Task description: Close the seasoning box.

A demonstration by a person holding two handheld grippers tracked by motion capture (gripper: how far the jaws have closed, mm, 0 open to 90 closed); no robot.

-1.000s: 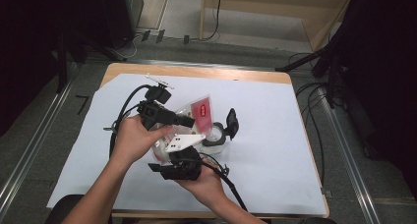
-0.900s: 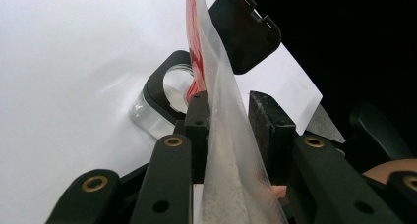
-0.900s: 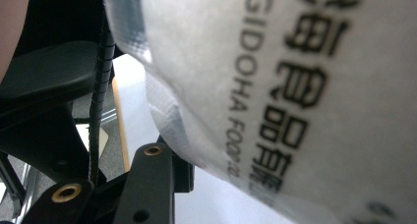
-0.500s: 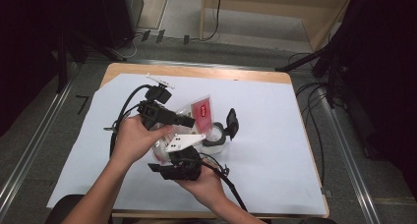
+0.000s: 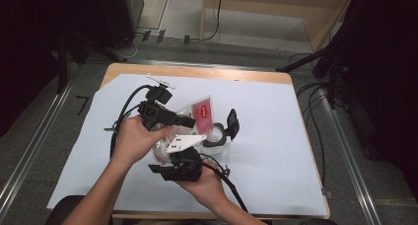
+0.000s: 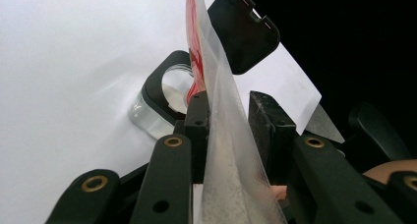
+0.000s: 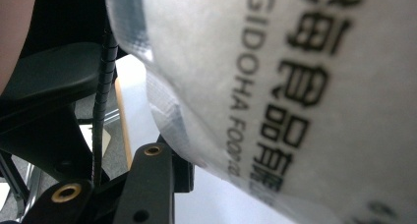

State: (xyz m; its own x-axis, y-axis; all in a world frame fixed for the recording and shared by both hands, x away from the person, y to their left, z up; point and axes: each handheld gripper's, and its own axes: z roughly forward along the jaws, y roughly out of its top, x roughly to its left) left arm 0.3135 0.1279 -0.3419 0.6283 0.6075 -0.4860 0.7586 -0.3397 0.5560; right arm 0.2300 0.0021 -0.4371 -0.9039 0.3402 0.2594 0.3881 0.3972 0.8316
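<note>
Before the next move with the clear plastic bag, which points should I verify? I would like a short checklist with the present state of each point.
1. Left gripper on the clear plastic bag with red print: the film passes between its jaws, against the left pad; full clamp: cannot tell.
2. Right gripper grip on the bag: bag lies close over its jaw; clamp: cannot tell.
3. Clear round jar with black collar upright on the white table cover: ok.
4. Black hinged lid open, mouth free: ok.
5. Bag edge near the jar mouth: ok.
6. Bag open for pouring: cannot tell.
</note>
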